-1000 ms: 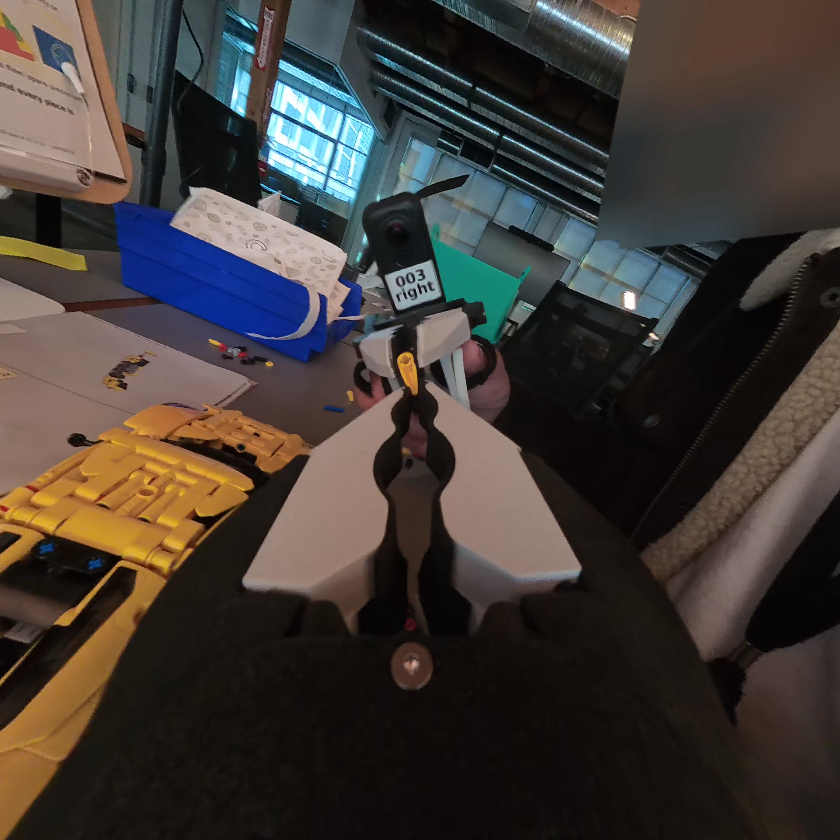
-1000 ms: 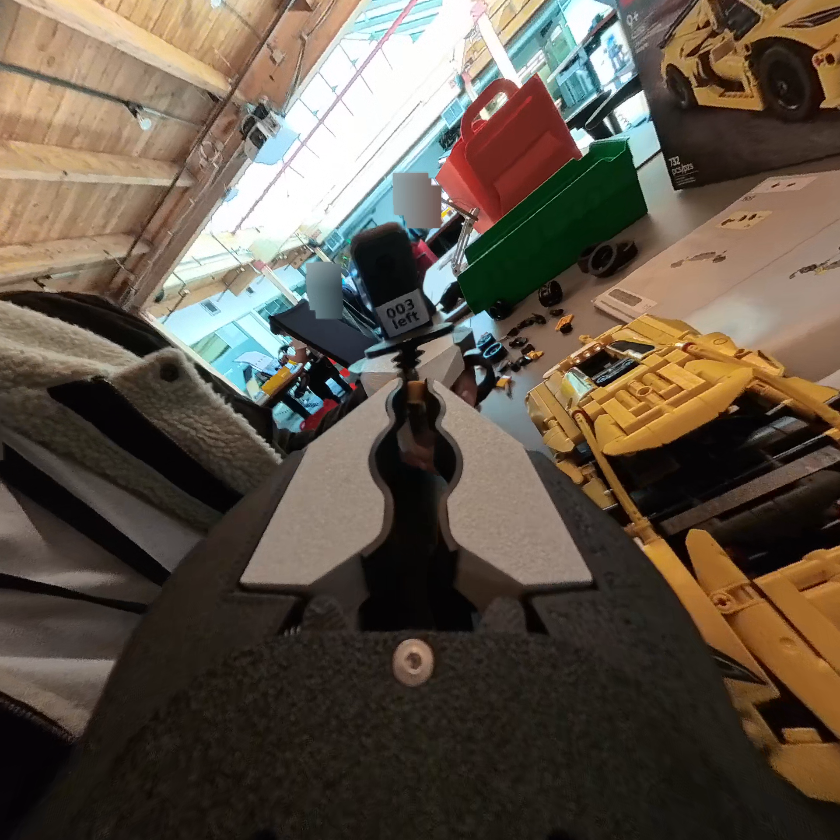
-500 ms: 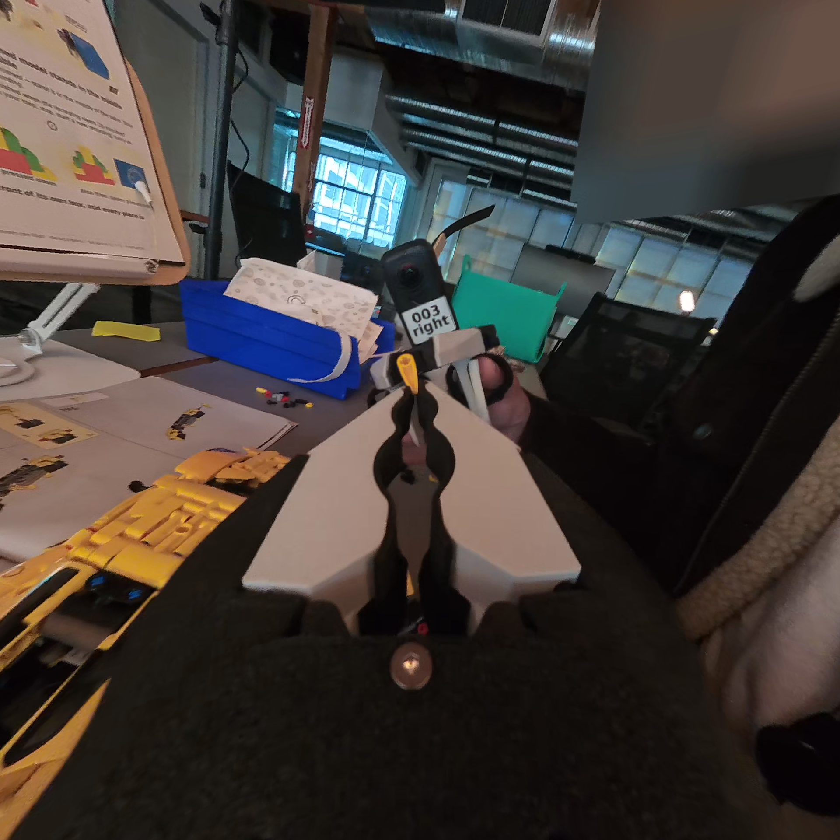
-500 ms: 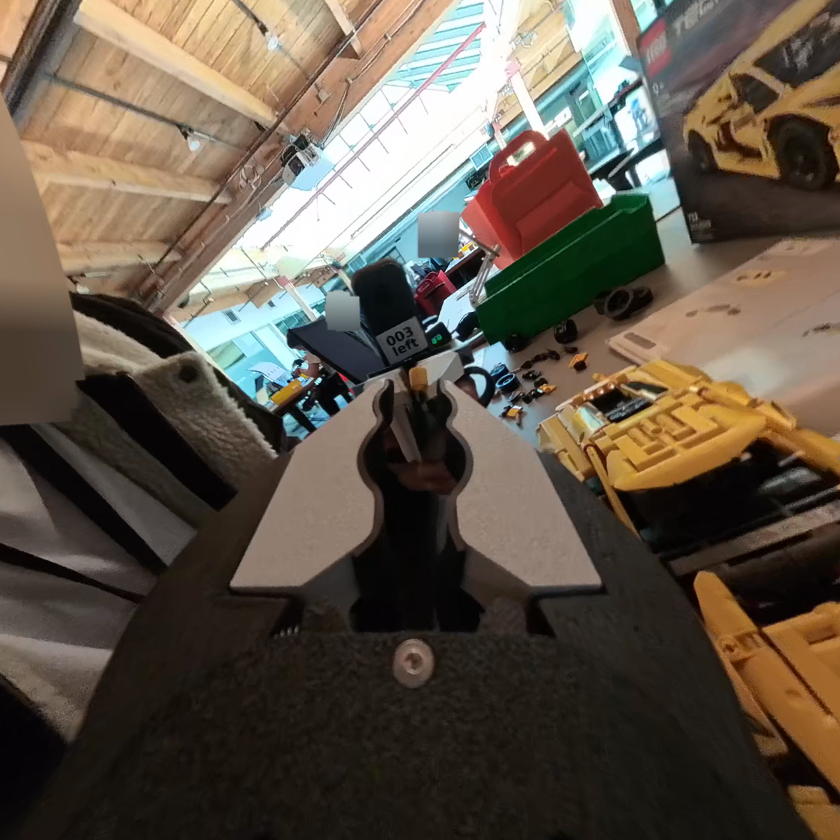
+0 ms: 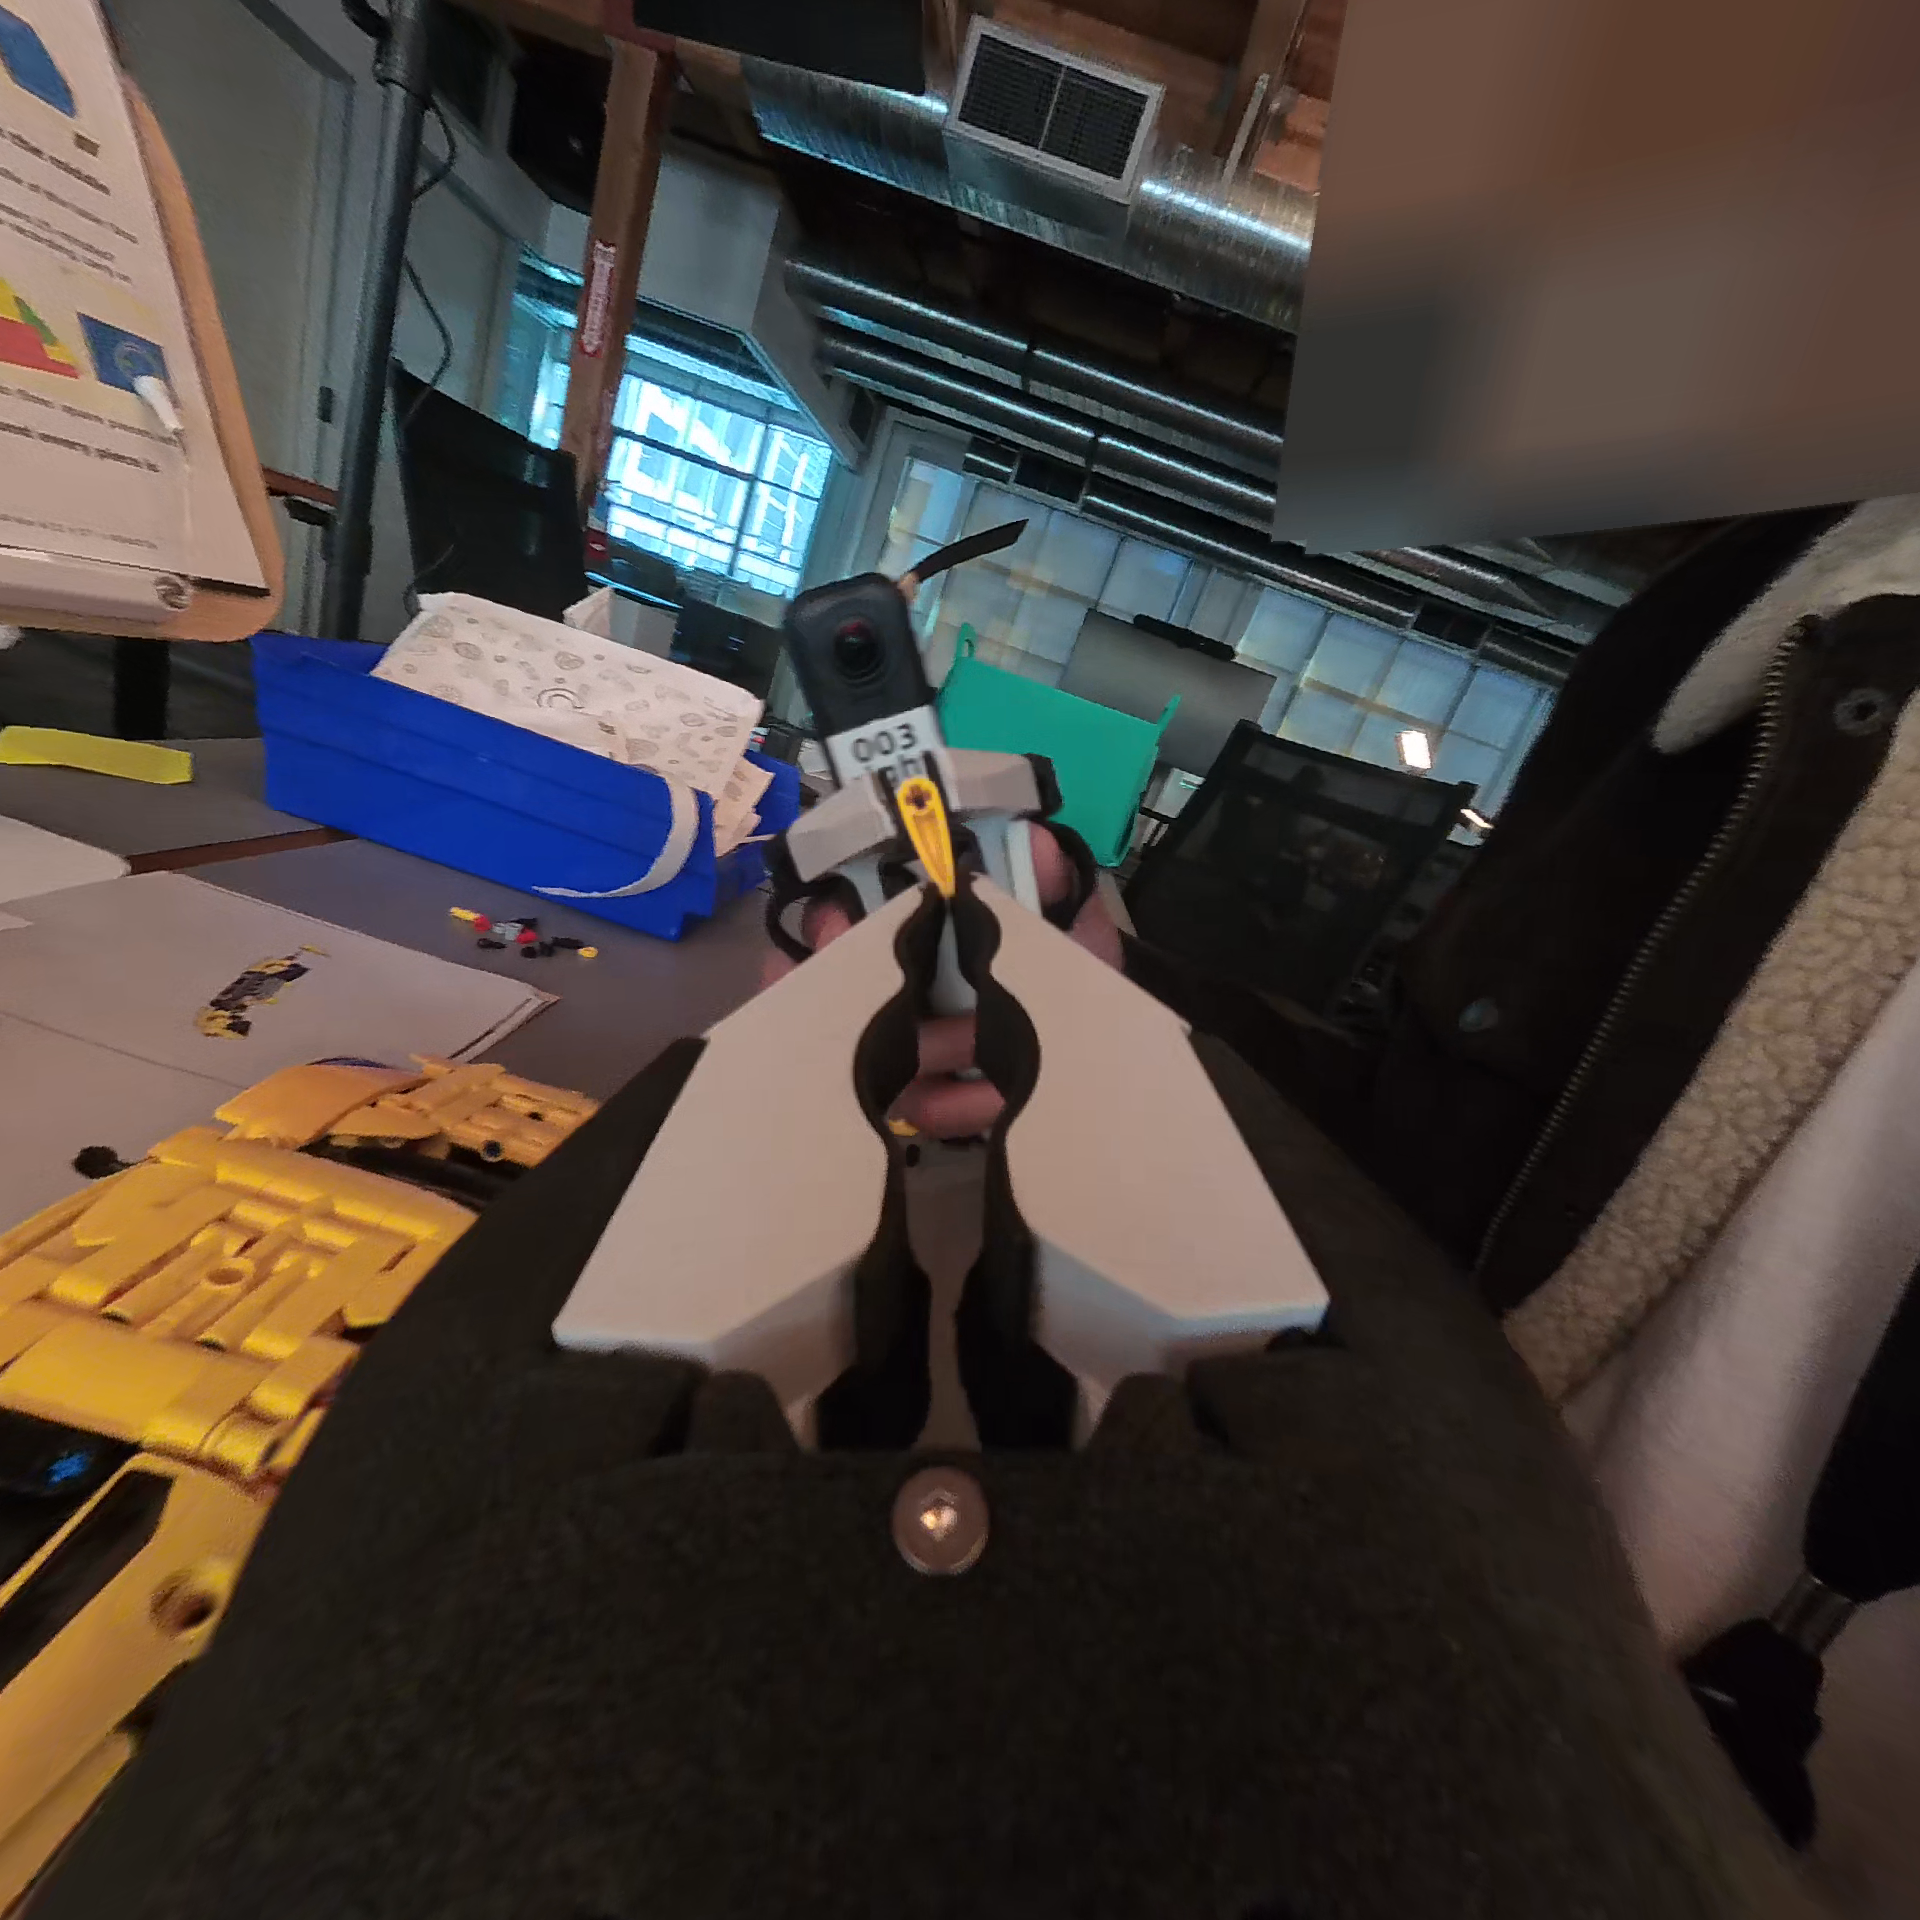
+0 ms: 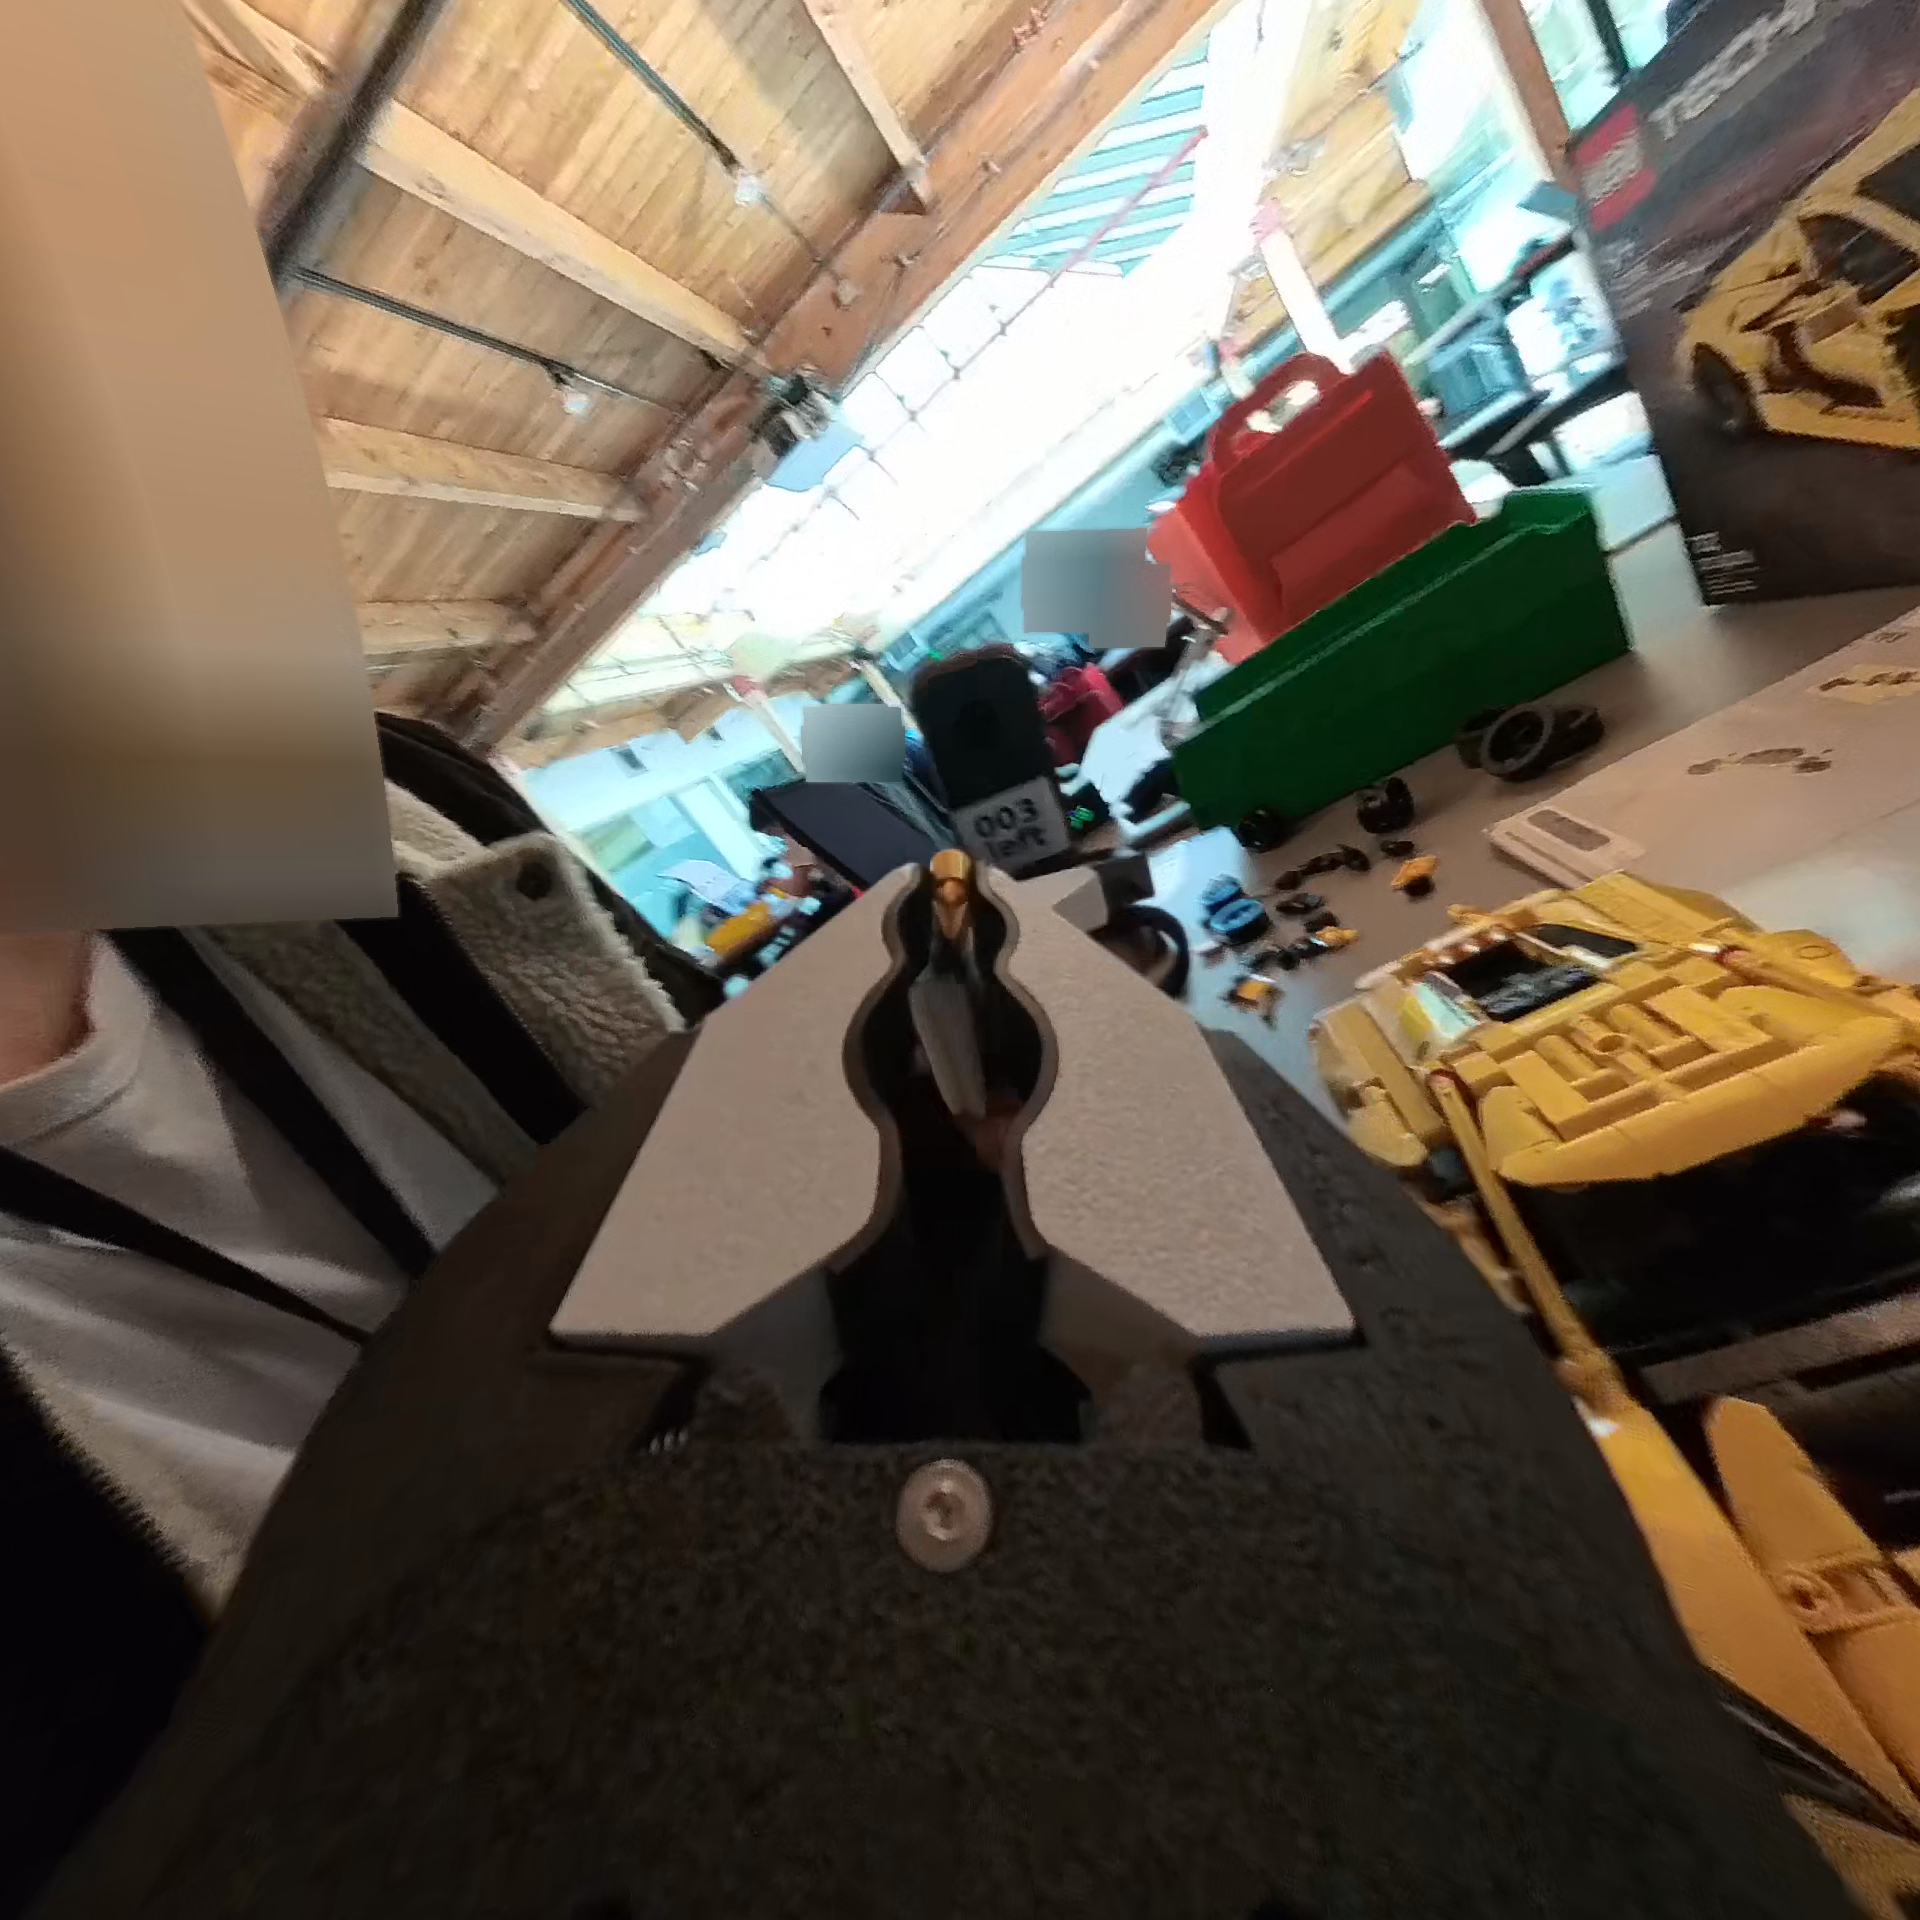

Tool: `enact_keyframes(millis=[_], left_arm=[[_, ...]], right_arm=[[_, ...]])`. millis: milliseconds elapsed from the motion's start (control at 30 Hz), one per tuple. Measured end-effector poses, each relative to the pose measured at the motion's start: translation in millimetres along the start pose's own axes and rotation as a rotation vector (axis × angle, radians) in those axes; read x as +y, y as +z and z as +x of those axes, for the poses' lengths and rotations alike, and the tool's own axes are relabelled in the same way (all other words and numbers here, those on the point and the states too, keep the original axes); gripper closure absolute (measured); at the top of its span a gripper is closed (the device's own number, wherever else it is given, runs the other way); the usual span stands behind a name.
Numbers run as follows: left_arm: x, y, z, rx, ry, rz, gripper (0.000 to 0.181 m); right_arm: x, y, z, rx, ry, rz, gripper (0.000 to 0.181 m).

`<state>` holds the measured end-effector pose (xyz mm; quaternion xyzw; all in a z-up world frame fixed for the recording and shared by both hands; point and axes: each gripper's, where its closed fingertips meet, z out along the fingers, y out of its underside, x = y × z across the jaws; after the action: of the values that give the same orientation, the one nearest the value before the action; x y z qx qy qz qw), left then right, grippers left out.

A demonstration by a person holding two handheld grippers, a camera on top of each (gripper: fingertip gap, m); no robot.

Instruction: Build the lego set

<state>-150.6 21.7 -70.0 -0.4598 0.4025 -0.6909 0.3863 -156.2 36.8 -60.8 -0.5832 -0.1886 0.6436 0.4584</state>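
Note:
A small yellow lego piece [image 5: 928, 836] stands up at the tips of my left gripper [image 5: 943, 906], which is shut on its narrow end. It also shows in the right wrist view [image 6: 951, 883], at the tips of my right gripper [image 6: 951, 902], which is shut on it too. The two grippers face each other tip to tip in the air, above the table's near edge. The right gripper's body [image 5: 914, 821] shows just behind the piece. The partly built yellow lego car [image 5: 208, 1278] lies on the table to the left, and it also shows in the right wrist view [image 6: 1621, 1049].
A blue bin [image 5: 468, 790] with paper, an open instruction booklet [image 5: 260, 997] and loose small pieces [image 5: 520, 930] lie past the car. A green bin [image 6: 1403, 696], black tyres [image 6: 1527, 738], more loose pieces [image 6: 1309, 925] and the set's box [image 6: 1787, 312] stand on the other side. A person's jacket [image 5: 1662, 1039] is close by. The grippers are tip to tip, or close to it.
Both grippers have tilted upward and drawn closer together, staying shut with the yellow piece between their tips. The car sits lower and farther to the side in both views.

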Motion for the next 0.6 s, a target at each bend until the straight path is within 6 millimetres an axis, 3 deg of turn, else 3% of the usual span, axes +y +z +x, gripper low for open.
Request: enact_keyframes(millis=[100,267,400,500,600], left_arm=[[-11.5,-5.4,8.7,0.068,-0.044,0.052,0.162],[-28.5,-18.2,7.0,0.096,-0.093,0.137,0.161],[-23.8,-23.7,9.5,0.104,-0.116,0.059,0.162],[-19.5,-25.7,7.5,0.062,-0.058,0.027,0.16],[-3.6,-24.1,-4.9,-0.037,0.025,-0.067,0.16]], right_arm=[[-18.4,-10.2,-16.0,-0.134,0.083,0.104,0.176],[-35.6,-22.4,-35.7,-0.274,0.119,0.197,0.176],[-21.5,-23.0,-29.6,-0.177,0.042,0.058,0.176],[-5.2,-33.4,-4.6,0.062,-0.12,-0.055,0.176],[20.5,-53.1,13.3,0.222,-0.157,-0.146,0.176]])
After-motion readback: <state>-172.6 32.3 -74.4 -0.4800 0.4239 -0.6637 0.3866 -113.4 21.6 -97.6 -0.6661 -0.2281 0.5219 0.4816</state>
